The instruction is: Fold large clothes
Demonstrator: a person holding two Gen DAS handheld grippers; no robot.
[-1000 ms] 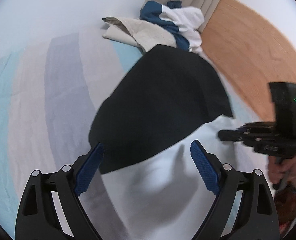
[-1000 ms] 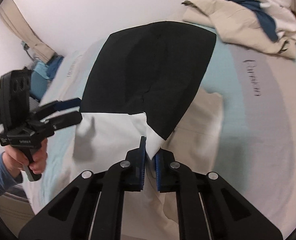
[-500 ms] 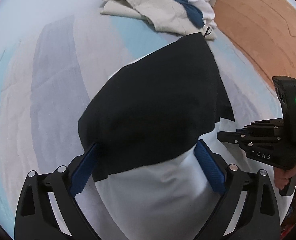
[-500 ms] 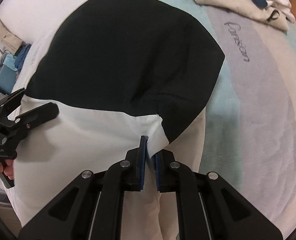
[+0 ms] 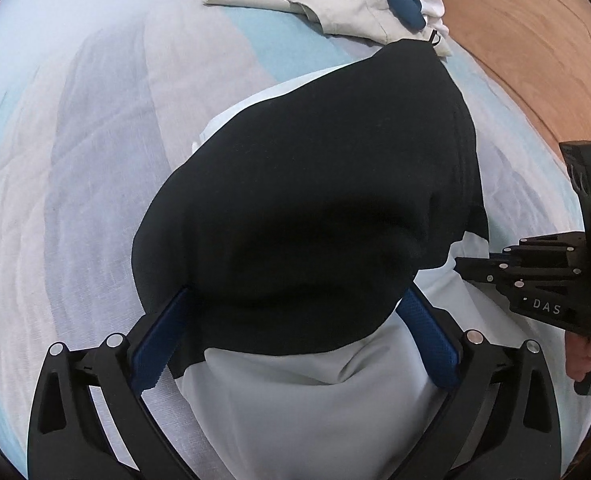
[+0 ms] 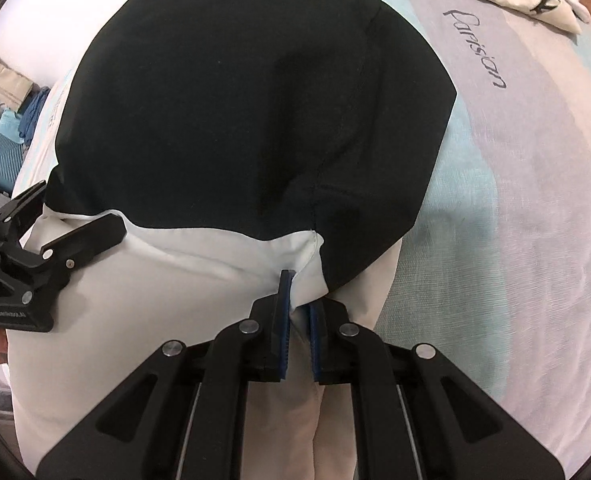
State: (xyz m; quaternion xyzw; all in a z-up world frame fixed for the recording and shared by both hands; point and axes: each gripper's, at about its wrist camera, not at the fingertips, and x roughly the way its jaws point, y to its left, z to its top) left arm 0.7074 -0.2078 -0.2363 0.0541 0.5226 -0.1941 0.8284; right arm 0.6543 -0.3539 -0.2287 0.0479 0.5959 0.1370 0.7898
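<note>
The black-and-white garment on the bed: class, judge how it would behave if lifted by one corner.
The black-and-white garment would probably hang floppy: it already sags in soft folds where the right gripper pinches its white edge. It looks light, bunching loosely between the opening left gripper's pads. Pushed across the striped bedsheet, it would likely wrinkle rather than slide.

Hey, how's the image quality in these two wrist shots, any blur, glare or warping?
Left wrist: strong fisheye bending with dark corners; the black garment reads as a near-featureless dark mass; soft even light, no glare. Right wrist: same warping; the lettering on the bedsheet stays legible, so focus is fair; the white fabric looks bright but keeps its folds.
</note>
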